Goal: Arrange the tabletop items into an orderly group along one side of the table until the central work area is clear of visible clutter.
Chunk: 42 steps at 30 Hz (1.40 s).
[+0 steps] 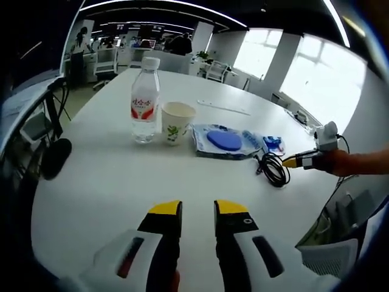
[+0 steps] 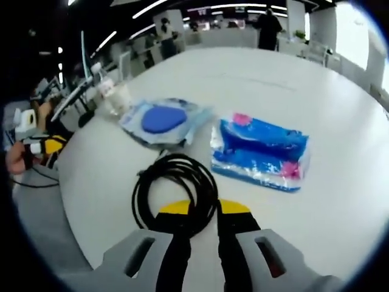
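Black cable (image 2: 175, 190), coiled loosely, lies right at the tip of the right tool (image 2: 203, 210). Its near loop runs between the two yellow-tipped jaws, but I cannot tell whether they are clamped on it or merely straddling it. Judging by this, the step in hand is gathering the cable toward the row. It would go best with a grip on several strands at once, low on the worktop (image 2: 340, 109), so the coil travels as one bundle rather than trailing a loose end.

Just beyond the cable sit a blue packet (image 2: 260, 152) and a clear bag with a blue disc (image 2: 163, 120), close together but apart from the coil. In the left gripper view the row reads bottle (image 1: 145, 100), cup (image 1: 176, 123), bag, small packet, then cable, strung along the far side.

The left tool (image 1: 198, 213) hovers over bare worktop with its jaws apart, holding nothing.

Open room is generous near the left tool and past the packet. The near worktop edge lies close behind the cable, so I'd slide it inward toward the bag, not sideways along the rim, where a dangling loop might slip off.
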Available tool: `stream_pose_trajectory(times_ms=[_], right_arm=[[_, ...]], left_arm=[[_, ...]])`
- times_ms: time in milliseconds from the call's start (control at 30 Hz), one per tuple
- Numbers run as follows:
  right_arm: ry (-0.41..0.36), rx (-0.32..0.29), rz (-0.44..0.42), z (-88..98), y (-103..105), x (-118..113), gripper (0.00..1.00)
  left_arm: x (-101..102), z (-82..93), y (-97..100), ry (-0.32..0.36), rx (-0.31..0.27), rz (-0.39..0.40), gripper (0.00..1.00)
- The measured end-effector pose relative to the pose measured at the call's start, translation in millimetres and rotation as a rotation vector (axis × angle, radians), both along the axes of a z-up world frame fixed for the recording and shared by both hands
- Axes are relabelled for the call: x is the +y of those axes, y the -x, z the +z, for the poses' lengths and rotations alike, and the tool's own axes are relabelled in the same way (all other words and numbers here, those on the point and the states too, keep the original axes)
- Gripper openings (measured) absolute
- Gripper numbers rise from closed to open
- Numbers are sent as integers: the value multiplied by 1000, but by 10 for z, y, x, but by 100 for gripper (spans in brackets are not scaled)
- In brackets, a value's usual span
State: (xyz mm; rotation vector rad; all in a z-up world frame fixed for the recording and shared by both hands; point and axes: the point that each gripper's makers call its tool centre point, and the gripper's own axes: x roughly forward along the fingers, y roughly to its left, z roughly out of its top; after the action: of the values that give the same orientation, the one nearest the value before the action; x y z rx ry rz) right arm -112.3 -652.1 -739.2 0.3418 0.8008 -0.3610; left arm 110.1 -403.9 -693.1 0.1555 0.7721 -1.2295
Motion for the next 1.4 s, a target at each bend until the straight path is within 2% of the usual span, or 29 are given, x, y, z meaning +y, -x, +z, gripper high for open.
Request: stream_pose_trajectory(times_ms=[233,433,600,767,933,1167,1400], right_arm=[[75,-67,-3,334,210,73,20],[112,-111,-32,521,448,113,31],[133,-152,-42,663,629,317,42],[108,-157,-43,600,750,567,47],[65,-138,-77,495,824,747,47],[53,-133,-89,524,775,887,48],[63,-139,-98,602,678,959,48]], left_arm=[[0,128,-65,18,-28,2,20],[5,217,-90,31,-57,-15,22],[37,288,-39,35,-88,-55,27],[80,317,37,44,-94,-80,32],[142,244,113,36,-88,-96,34],[205,191,142,34,-84,-124,37],[251,255,112,49,-95,-144,39]])
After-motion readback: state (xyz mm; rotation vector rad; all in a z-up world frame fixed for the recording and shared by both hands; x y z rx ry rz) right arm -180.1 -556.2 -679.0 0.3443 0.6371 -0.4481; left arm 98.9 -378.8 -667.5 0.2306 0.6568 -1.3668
